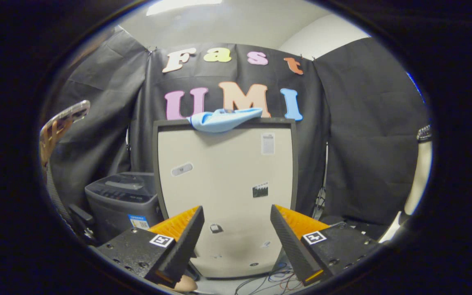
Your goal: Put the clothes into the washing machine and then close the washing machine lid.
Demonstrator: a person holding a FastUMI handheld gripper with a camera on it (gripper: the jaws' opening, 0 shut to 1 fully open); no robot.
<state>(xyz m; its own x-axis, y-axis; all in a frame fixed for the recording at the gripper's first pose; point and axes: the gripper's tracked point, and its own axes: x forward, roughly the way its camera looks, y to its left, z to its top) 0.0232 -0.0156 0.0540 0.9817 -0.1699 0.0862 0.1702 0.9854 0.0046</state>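
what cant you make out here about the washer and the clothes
- Washing machine: its upright face fills the space beyond the open jaws of the gripper; lid and drum are not visible.
- Blue cloth: draped over the top edge; its far side is hidden.
- Stickers: too small to read.
- Grey machine: partly hidden behind the washer.

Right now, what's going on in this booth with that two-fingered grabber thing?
A person is holding a gripper with its fingers spread open and nothing between them. It points at a tall pale washing machine, well beyond the fingers. A light blue cloth is draped over the machine's top edge, untouched. A smaller dark machine stands beside it, and cables trail on the floor. A hand holding a phone is off to the side.
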